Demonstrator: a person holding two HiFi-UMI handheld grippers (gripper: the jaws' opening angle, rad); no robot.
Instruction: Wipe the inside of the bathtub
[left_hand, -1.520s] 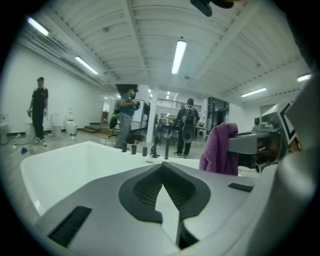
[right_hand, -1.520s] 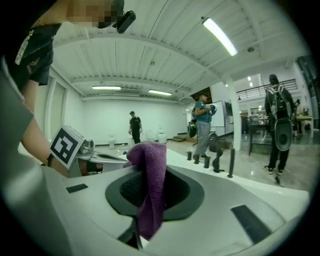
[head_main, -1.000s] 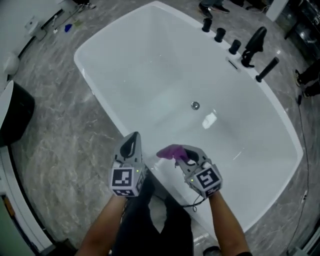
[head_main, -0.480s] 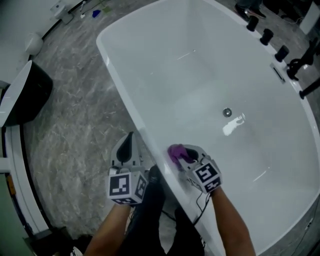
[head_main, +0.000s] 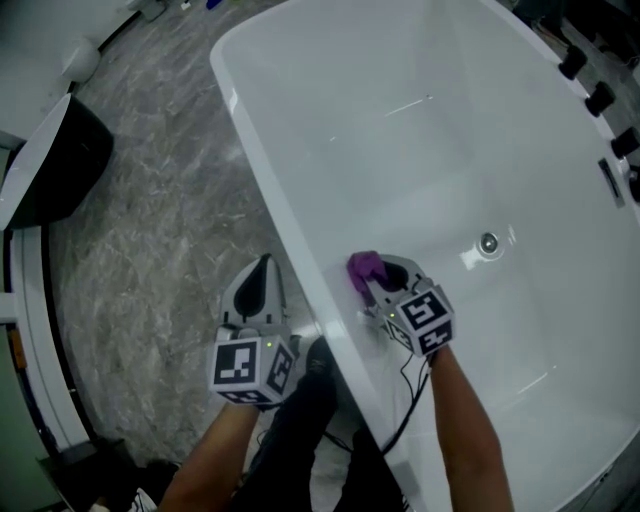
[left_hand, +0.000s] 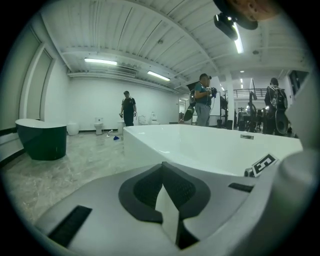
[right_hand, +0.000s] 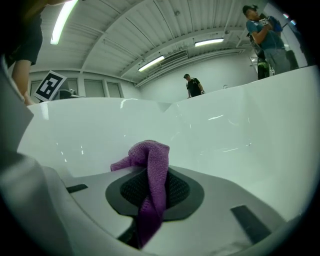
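Observation:
A white bathtub (head_main: 300, 190) fills the head view; its inner wall (right_hand: 210, 135) fills the right gripper view. My right gripper (head_main: 372, 277) is inside the tub by the near wall, shut on a purple cloth (head_main: 362, 268) that bunches out past the jaws (right_hand: 150, 165). My left gripper (head_main: 262, 278) hangs outside the tub over the floor, just left of the rim, jaws shut with nothing in them (left_hand: 167, 200). The drain (head_main: 488, 242) lies on the tub floor to the right of the cloth.
Grey marble floor (head_main: 150, 230) lies left of the tub. A dark tub (head_main: 60, 160) stands at the far left, also a dark tub (left_hand: 42, 140). Black tap fittings (head_main: 598, 98) line the tub's far rim. People (left_hand: 128, 107) stand in the background. A cable (head_main: 405, 410) trails from my right gripper.
My right gripper has carried the purple cloth from over the rim down into the tub along the near wall. The head view has shifted left. The left gripper has stayed outside the rim.

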